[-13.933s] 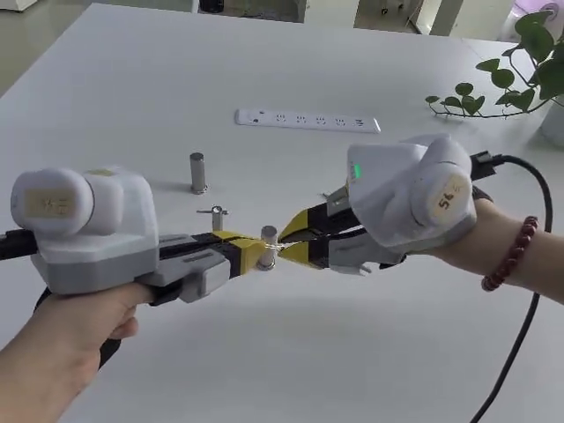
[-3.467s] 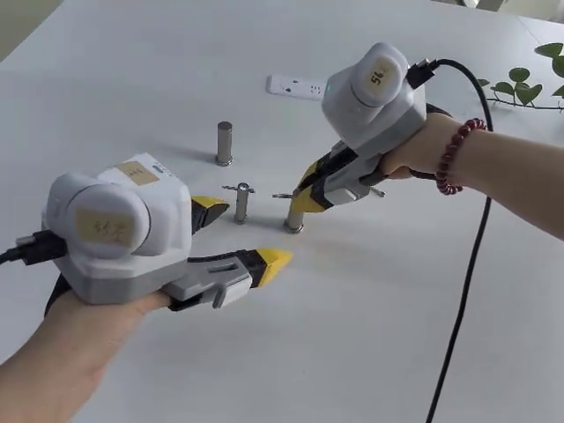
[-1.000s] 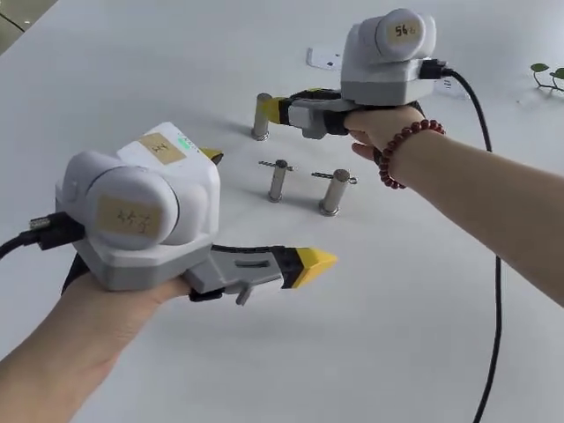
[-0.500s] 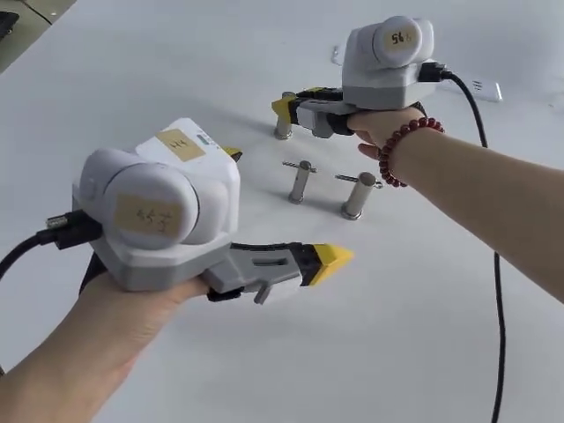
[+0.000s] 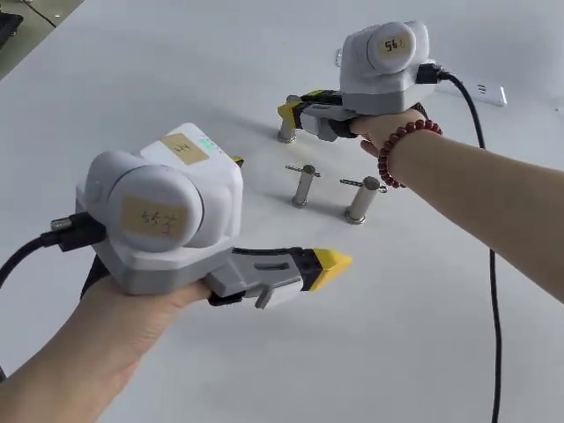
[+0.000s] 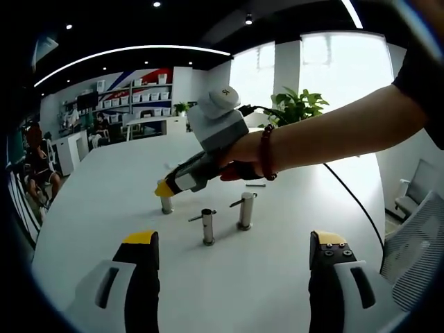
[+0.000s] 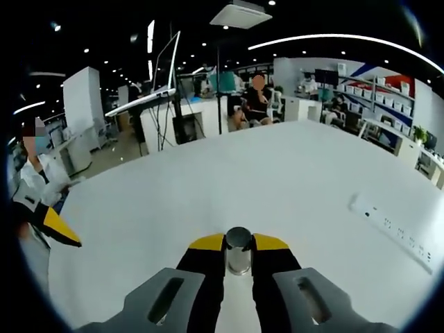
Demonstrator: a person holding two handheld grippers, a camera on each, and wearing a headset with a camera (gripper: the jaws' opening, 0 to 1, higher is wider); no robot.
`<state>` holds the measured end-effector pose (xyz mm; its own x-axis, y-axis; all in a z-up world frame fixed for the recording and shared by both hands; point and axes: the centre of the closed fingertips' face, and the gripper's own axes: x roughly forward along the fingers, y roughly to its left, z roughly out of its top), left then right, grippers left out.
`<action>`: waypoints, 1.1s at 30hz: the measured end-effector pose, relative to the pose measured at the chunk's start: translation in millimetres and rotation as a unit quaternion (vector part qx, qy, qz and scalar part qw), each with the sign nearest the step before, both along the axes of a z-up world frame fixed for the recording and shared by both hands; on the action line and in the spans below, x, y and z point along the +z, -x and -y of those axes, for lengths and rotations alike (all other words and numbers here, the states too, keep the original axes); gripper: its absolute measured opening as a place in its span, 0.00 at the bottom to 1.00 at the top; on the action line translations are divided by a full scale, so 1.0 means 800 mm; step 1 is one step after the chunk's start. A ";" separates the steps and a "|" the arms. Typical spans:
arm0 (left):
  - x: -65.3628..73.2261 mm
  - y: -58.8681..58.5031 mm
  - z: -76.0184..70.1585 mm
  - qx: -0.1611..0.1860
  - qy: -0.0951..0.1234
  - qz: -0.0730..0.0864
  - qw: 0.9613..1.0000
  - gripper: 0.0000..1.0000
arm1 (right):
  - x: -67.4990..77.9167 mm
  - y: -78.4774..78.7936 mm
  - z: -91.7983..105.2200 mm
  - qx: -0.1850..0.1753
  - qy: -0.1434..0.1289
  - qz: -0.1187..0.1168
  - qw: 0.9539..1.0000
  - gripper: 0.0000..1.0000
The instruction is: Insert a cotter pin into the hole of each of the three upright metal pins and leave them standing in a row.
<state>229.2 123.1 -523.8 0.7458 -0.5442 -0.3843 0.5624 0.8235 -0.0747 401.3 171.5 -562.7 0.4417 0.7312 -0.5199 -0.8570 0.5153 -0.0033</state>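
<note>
Between the right gripper point(image 7: 238, 242) jaws, clamped — the bare metal pin point(image 7: 238, 254); left gripper point(image 6: 234, 238) jaws wide apart.

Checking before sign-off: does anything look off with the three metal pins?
The far pin, clamped in the right gripper, shows nothing through it; the middle pin and near pin each carry a cotter pin.

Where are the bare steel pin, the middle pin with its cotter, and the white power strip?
bare upright grey metal pin point(image 7: 238, 250): right gripper view, upper shaft.
middle grey metal pin with cotter pin point(image 5: 304, 188): head view, mid shaft.
white plastic power strip point(image 7: 388, 233): right gripper view, top face.
</note>
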 end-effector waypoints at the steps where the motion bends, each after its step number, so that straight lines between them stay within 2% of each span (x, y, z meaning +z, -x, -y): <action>1: 0.000 0.000 0.001 -0.001 -0.001 0.000 1.000 0.89 | 0.001 0.002 0.001 -0.001 0.001 0.001 1.000 0.08; 7: 0.000 0.000 0.000 -0.002 -0.001 -0.002 1.000 0.86 | 0.000 0.000 0.005 0.006 0.012 0.004 1.000 0.08; 16: -0.002 0.000 0.002 -0.006 -0.002 -0.003 1.000 0.89 | 0.010 0.007 0.027 0.012 0.017 0.010 1.000 0.08; 21: -0.001 -0.001 0.001 -0.007 -0.001 -0.001 1.000 0.90 | 0.017 0.010 0.053 0.005 0.018 0.008 1.000 0.08; 27: 0.003 -0.003 0.000 -0.006 0.002 0.005 1.000 0.93 | 0.017 0.018 0.082 -0.002 0.027 0.008 1.000 0.08; 33: 0.001 -0.002 0.001 -0.010 -0.001 0.005 1.000 0.95 | 0.017 0.024 0.115 -0.018 0.030 0.005 0.999 0.08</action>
